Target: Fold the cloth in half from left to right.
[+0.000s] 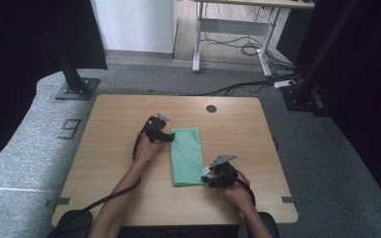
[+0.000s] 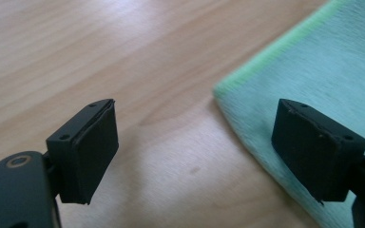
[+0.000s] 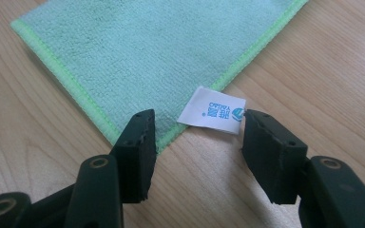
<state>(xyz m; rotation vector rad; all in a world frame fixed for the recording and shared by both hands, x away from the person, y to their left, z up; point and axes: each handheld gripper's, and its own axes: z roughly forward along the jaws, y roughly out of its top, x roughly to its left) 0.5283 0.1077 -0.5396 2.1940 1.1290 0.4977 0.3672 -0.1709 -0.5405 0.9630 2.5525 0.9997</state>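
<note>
So we've got a light wooden table [image 1: 109, 163] as the big thing here, sitting on grey carpet [image 1: 25, 144], with a second desk frame [image 1: 233, 44] way up at 12 o'clock on the floor behind it. Lying flat near the middle of the table is a folded green cloth [image 1: 186, 155], a long rectangle running from about 12 down to 6 o'clock, with a brighter green stitched edge. Our left gripper [image 1: 170, 136] sits at the cloth's top left corner, around 10 o'clock from its middle; in the left gripper view the jaws stand wide apart with nothing pinched, one jaw over bare wood and the other over the cloth [image 2: 323, 61] corner. Our right gripper [image 1: 206, 177] is down at the cloth's bottom right corner, around 4 o'clock; its jaws are open too and grip nothing, and in the right gripper view they straddle that corner of the cloth [image 3: 152, 52]. Smallest bit: a little white label [image 3: 212, 110] with blue print sticks out from the hem, right between those jaws.
</note>
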